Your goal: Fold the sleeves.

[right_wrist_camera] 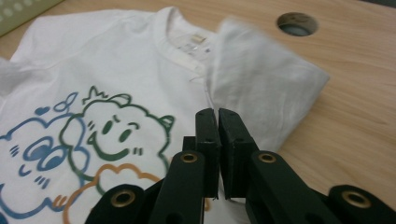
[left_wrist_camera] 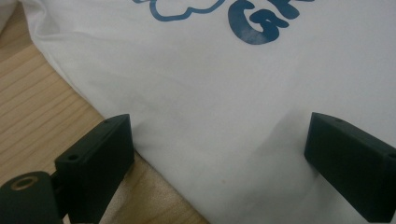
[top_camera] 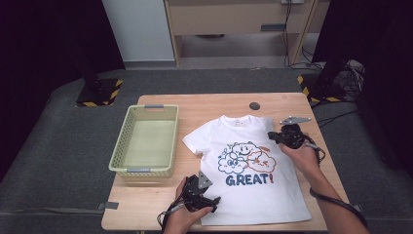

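Note:
A white T-shirt (top_camera: 253, 200) printed with cartoon clouds and the word GREAT! lies face up on the wooden table (top_camera: 204, 105). My left gripper (top_camera: 213, 204) sits at the shirt's lower left hem. In the left gripper view its jaws stand open (left_wrist_camera: 219, 140), one over bare wood and one over the cloth (left_wrist_camera: 224, 93). My right gripper (top_camera: 273, 138) is at the shirt's right sleeve. In the right gripper view its jaws are shut (right_wrist_camera: 218, 114) on the sleeve (right_wrist_camera: 261, 88), which stands lifted and folded toward the collar.
A pale green plastic basket (top_camera: 146, 170) stands at the table's left, beside the shirt's left sleeve. A round cable hole (top_camera: 254, 106) lies in the wood behind the collar. Bare wood runs along the right and near edges.

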Demonstrator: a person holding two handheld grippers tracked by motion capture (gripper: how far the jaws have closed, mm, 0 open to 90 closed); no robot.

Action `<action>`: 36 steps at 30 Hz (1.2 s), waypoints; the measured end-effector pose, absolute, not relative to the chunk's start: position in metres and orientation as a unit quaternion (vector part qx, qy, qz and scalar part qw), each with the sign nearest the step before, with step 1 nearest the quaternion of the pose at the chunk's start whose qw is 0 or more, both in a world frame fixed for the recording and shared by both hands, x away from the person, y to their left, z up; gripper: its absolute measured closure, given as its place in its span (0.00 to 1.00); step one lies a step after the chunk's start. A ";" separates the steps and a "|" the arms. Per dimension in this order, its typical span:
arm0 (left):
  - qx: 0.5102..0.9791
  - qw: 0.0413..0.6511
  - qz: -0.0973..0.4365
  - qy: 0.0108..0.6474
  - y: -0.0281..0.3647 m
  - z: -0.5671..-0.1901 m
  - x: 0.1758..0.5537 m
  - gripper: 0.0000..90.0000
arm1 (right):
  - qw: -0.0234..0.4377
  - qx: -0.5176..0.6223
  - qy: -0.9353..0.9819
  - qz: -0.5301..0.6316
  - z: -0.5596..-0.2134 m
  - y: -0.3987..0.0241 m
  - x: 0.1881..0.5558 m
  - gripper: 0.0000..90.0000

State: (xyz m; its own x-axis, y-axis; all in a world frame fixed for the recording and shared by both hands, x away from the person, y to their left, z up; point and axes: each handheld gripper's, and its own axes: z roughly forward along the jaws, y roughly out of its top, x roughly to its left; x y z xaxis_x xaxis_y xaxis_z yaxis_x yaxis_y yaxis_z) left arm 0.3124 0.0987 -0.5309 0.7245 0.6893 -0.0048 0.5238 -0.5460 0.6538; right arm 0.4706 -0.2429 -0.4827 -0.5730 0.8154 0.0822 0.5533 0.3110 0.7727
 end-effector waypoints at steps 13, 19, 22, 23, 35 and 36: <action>0.870 0.326 0.127 0.347 0.099 -0.531 0.313 0.08 | 0.154 0.424 0.820 0.352 -0.503 -0.232 0.452 0.45; 0.867 0.325 0.130 0.353 0.099 -0.531 0.313 0.07 | 0.169 0.423 0.821 0.346 -0.521 -0.236 0.433 0.20; 0.858 0.329 0.134 0.370 0.101 -0.532 0.315 0.04 | 0.163 0.429 0.811 0.363 -0.526 -0.240 0.422 0.11; 0.857 0.330 0.134 0.371 0.101 -0.532 0.315 0.05 | 0.156 0.430 0.810 0.368 -0.527 -0.242 0.418 0.10; 0.867 0.319 0.153 0.351 0.095 -0.515 0.333 0.09 | 0.159 0.421 0.815 0.365 -0.539 -0.252 0.398 0.11; 0.867 0.320 0.154 0.350 0.094 -0.513 0.336 0.09 | 0.160 0.419 0.816 0.364 -0.540 -0.252 0.397 0.10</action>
State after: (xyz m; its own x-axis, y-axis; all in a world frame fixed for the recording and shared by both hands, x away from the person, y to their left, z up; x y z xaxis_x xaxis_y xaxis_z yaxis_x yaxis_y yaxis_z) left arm 0.3358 0.0942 -0.5131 0.7072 0.7058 0.0424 0.5088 -0.5496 0.6626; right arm 0.3973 -0.2517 -0.5397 -0.5972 0.8008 0.0443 0.5674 0.3828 0.7290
